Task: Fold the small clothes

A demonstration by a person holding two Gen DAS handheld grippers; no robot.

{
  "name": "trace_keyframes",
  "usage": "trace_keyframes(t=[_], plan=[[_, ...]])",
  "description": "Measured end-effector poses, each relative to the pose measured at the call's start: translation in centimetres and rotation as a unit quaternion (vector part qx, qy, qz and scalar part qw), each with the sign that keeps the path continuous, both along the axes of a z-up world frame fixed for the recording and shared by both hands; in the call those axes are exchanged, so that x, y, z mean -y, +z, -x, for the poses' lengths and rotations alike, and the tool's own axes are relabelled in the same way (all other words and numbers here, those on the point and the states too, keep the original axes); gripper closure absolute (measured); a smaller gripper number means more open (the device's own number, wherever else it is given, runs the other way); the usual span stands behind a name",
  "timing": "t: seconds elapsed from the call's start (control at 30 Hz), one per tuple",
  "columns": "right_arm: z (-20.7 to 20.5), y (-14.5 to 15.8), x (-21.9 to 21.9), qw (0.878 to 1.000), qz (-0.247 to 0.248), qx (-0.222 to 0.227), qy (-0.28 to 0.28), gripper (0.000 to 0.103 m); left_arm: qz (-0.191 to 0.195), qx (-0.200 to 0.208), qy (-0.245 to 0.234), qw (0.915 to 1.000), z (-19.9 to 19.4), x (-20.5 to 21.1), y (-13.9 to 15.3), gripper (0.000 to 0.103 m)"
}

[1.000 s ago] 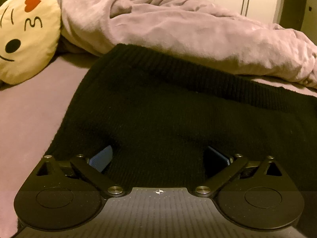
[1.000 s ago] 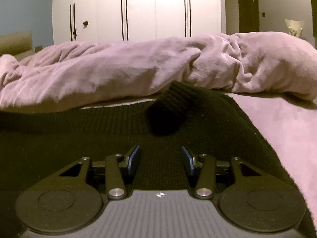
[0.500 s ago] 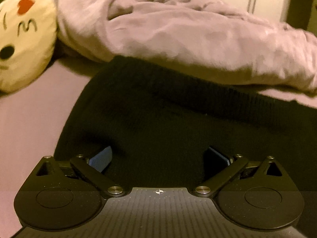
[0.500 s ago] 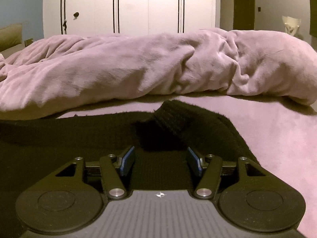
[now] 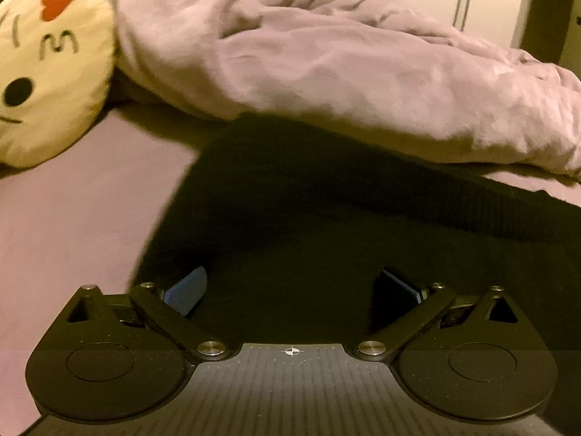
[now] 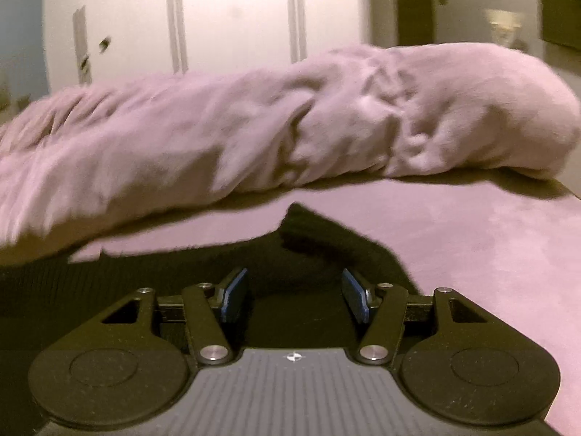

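Observation:
A black knitted garment point(image 5: 326, 225) lies spread on the pink bed sheet point(image 5: 72, 218). My left gripper point(image 5: 290, 290) is open wide, low over the garment's near left part, with its blue pads apart and nothing between them. In the right wrist view the garment point(image 6: 319, 239) shows its right end, with a raised folded corner. My right gripper point(image 6: 295, 296) is open over that end, pads apart, with black fabric lying below and between them but not pinched.
A crumpled pink blanket point(image 5: 345, 72) lies along the far side of the bed, also in the right wrist view point(image 6: 290, 127). A cream pillow with a face point(image 5: 51, 72) sits at far left. White wardrobe doors point(image 6: 236, 18) stand behind. Bare sheet point(image 6: 490, 247) lies right of the garment.
Both grippers have drawn back toward me; the garment looks smaller and farther in the right view, with more bare sheet showing. Both stayed open.

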State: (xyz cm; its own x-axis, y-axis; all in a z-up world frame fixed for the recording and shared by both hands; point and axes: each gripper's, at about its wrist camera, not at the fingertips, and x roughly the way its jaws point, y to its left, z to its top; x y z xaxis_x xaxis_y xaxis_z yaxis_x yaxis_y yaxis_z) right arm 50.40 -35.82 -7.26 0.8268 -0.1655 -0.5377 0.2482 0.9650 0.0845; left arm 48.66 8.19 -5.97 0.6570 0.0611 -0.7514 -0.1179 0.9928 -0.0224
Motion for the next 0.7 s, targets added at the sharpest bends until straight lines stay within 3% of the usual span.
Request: trace_keyframes(t=[0.03,0.13,0.23,0.3,0.37,0.43,0.53,0.63,0.7], plan=[[0.4,0.3,0.0,1.0,0.001,0.001,-0.007,0.044,-0.01,-0.01,0.014,0.9998,0.4,-0.5,0.1,0.0],[2.8,0.8,-1.3,1.0,0.015,-0.01,0.004,0.027,-0.017,-0.045,0.057,0.9972,1.9,-2.8,0.0,0.0],[5.9,0.6,-3.6,0.999,0.014,-0.024,0.045,0.021,0.033,-0.055,0.077,0.995,4.1,-5.6,-0.1,0.0],[7.6,-0.2,-5.2,0.997,0.042,-0.044,0.052,0.016,0.095,-0.067,0.086,0.9894,5.2,-7.6,-0.6,0.0],[8.9,-1.0,-6.2,0.995,0.076,-0.037,0.054,0.015,0.135,-0.07,0.092,0.9841,6.0,-8.8,-0.8,0.0],[9.2,-0.9,-6.2,0.995,0.08,-0.038,0.049,0.015,0.139,-0.076,0.074,0.9846,6.2,-8.9,-0.5,0.0],[9.1,0.3,-6.0,0.996,0.057,-0.06,0.026,0.015,0.136,-0.083,0.047,0.9861,6.2,-8.7,-0.1,0.0],[10.9,1.6,-6.3,0.998,0.021,-0.048,0.018,0.018,0.146,-0.086,0.033,0.985,6.2,-8.7,-0.1,0.0],[13.0,1.9,-6.8,0.999,-0.024,-0.029,0.035,0.029,0.153,-0.087,0.031,0.9839,6.1,-8.9,-0.1,0.0]])
